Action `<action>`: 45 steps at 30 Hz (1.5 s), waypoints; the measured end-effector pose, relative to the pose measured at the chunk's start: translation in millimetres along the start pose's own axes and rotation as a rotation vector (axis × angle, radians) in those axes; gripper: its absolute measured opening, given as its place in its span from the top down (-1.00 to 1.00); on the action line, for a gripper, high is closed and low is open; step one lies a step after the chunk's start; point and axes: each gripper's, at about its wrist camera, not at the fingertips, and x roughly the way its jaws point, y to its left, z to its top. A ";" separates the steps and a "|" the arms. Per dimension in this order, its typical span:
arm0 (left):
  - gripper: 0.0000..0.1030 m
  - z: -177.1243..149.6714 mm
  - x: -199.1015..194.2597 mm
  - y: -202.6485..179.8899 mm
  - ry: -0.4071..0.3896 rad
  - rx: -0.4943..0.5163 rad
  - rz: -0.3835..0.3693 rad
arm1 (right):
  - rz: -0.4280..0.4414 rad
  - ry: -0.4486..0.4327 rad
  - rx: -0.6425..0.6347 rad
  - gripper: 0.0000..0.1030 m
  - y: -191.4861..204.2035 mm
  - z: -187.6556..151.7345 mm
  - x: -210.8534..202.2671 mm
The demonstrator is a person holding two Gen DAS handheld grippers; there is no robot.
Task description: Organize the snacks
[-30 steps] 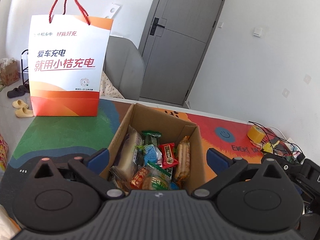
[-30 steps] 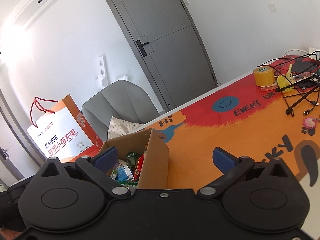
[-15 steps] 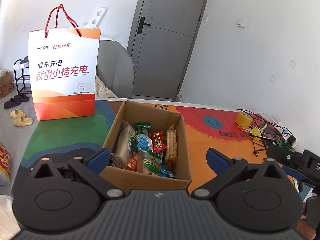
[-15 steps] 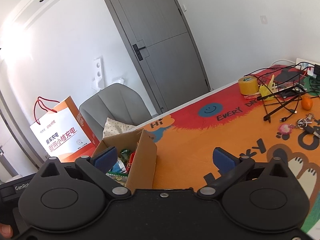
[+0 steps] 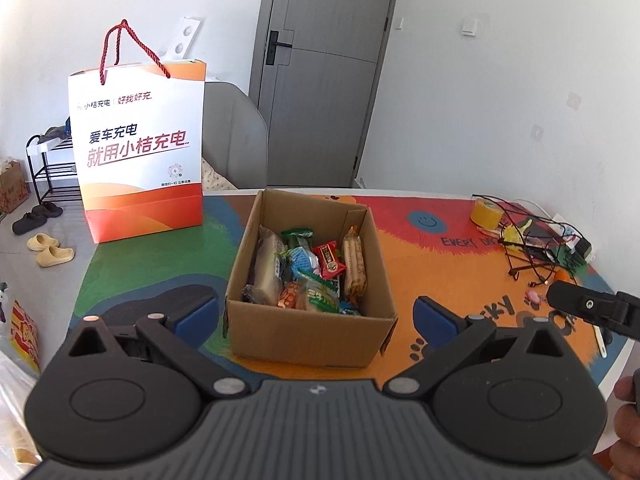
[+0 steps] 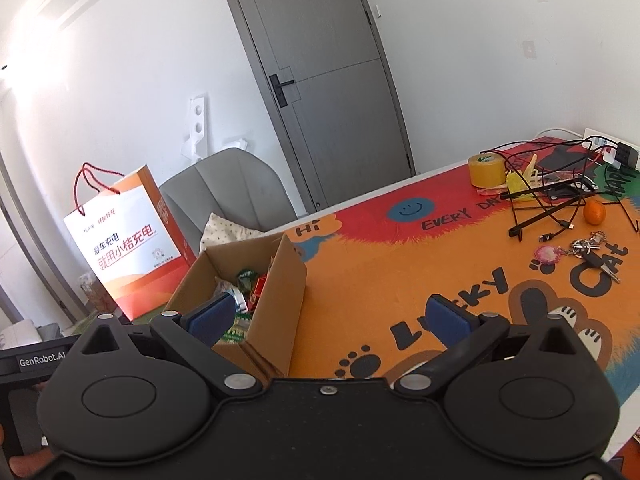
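On the table (image 5: 160, 276) sat the snack-filled cardboard box (image 5: 310, 332); I held my left gripper (image 5: 316, 316) and right gripper (image 6: 328, 316) spread wide — both empty — near it.

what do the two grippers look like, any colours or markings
Both grippers, left and right, are matte black with round pivot discs, silver screws and angled arms ending in blue-padded fingers. The left one's body is ribbed grey, and white "GenRobot.AI" lettering shows on it in the right view.

Box (image 5: 308, 332) top open; bag (image 5: 140, 152) behind; cables (image 6: 552, 200) far right.
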 end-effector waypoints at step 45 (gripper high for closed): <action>-0.99 -10.1 -12.5 16.6 0.039 0.030 -0.003 | -0.013 0.069 -0.071 -1.00 16.1 -8.6 -14.4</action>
